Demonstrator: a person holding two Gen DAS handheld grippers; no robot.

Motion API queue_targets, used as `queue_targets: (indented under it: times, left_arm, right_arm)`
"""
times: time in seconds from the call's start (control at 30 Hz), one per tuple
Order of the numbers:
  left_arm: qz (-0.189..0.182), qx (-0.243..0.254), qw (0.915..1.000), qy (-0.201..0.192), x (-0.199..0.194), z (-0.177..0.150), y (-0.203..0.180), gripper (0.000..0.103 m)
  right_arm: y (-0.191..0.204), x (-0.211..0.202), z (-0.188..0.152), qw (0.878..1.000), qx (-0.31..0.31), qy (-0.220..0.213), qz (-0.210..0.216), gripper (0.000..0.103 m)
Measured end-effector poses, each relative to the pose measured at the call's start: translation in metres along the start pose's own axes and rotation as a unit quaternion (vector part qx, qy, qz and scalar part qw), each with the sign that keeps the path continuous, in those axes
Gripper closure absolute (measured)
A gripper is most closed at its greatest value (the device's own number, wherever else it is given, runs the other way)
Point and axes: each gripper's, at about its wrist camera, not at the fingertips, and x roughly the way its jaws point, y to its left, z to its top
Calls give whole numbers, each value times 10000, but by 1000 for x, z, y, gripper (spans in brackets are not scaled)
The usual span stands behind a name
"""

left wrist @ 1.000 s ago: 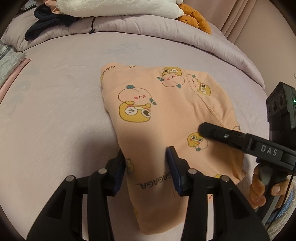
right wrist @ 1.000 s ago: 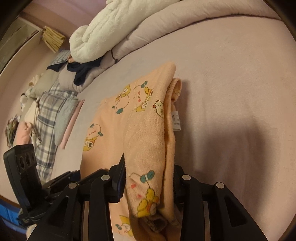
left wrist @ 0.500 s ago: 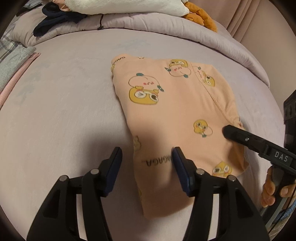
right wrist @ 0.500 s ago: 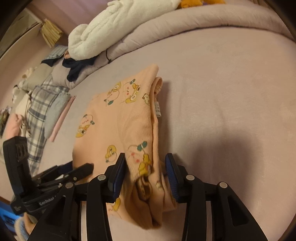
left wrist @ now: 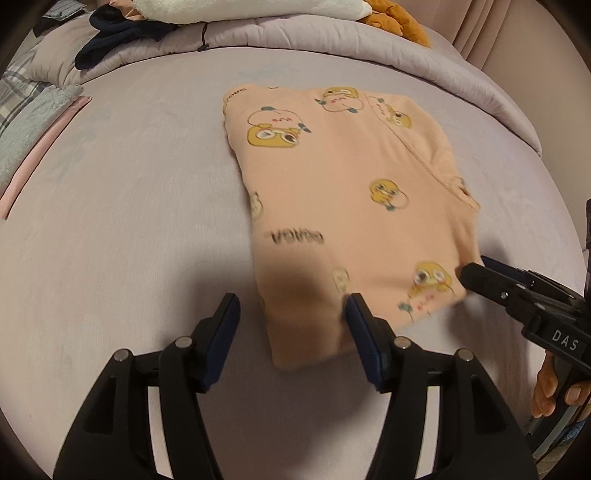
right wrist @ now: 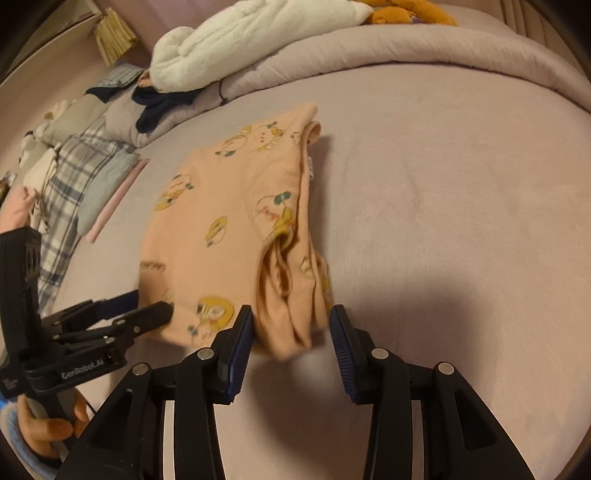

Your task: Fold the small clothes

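Peach garment [left wrist: 343, 192] lies folded flat on the lilac bedsheet [left wrist: 129, 221], just ahead of my fingertips; its near edge sits between my left gripper [left wrist: 291, 314] pads, and those jaws are opening, nothing pinched; my right gripper [right wrist: 291, 332] is released too, the bunched near corner of the cloth lying in the gap, pads not pressing on it; I judge this piece as about done: a compact rectangle, printed side up, sleeves tucked in; what looks left is maybe tidying the lumpy layered edge by my right fingers, then other clothes, e.g. the dark garment [left wrist: 122, 35] and the plaid stack [right wrist: 74, 173] far beyond my fingertips; long axis runs away from both grippers, from my fingers toward the rolled duvet [left wrist: 295, 40]; far short end is the neat fold; the edge with the white tag [right wrist: 310, 168] faces out to the right of my right fingers.
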Motion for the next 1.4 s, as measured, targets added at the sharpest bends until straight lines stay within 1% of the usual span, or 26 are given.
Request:
queue_targets:
  times: [0.03,0.07,0.13,0.2,0.27,0.3,0.33,0.37,0.4,0.47,0.6,0.7,0.8,0.93,1.0,1.1,1.17,1.23,1.3,1.4]
  left_arm:
    - [1,-12,10000,10,-2,-2,0,33]
    - [-1,-36,10000,14,-5,-5,-1,29]
    - [-50,-89,9999,-13,-11,-10,-2,27]
    - [-54,-131,9999,-29,-19,-16,-5,24]
    - [-49,-150,9998,-83,-26,-21,-7,22]
    - [-21,-155,9998,-130,-32,-23,-9,22]
    - [20,-165,9997,-169,-38,-26,-10,18]
    - [56,-166,9996,-221,-43,-28,-11,12]
    - [77,-171,9994,-286,-49,-30,-11,9]
    - [109,-201,9988,-435,-63,-33,-12,0]
    - [92,-339,9966,-745,-91,-39,-12,1]
    - [93,-400,9952,-891,-106,-41,-16,1]
    - [223,-332,9945,-963,-120,-44,-22,0]
    - [147,-246,9946,-999,-132,-50,-27,0]
    - [234,-238,9945,-990,-137,-52,-29,0]
    - [540,-98,9942,-921,-140,-54,-37,0]
    - [671,-53,9933,-942,-141,-58,-41,0]
    - [577,-75,9935,-973,-143,-61,-43,0]
    - [396,-107,9940,-1014,-146,-62,-45,0]
    - [404,-79,9925,-1148,-154,-64,-49,0]
  right_arm:
    - [3,-5,-3,10000,-41,-22,35,62]
    - [7,-9,-5,9999,-89,-48,46,62]
    - [12,-15,-10,9998,-184,-88,15,60]
    - [21,-20,-14,9996,-260,-122,-28,43]
    - [27,-26,-18,9993,-314,-173,-53,37]
    - [30,-29,-19,9991,-362,-187,-63,36]
    - [33,-32,-20,9989,-409,-207,-86,36]
    - [37,-36,-22,9985,-477,-251,-122,35]
    - [39,-39,-24,9981,-523,-285,-143,31]
    - [45,-47,-26,9971,-624,-398,-172,26]
    - [53,-64,-33,9948,-797,-613,-191,17]
    - [59,-77,-38,9924,-927,-773,-241,15]
    - [63,-86,-40,9907,-983,-911,-253,15]
    - [65,-96,-46,9900,-953,-1026,-193,15]
    - [65,-99,-48,9898,-935,-1060,-180,15]
    - [67,-102,-51,9896,-905,-1103,-161,15]
    - [68,-104,-52,9895,-895,-1127,-125,15]
    - [70,-107,-54,9891,-894,-1163,-121,15]
    - [72,-110,-56,9886,-898,-1202,-115,15]
    - [74,-114,-57,9878,-939,-1242,-106,15]
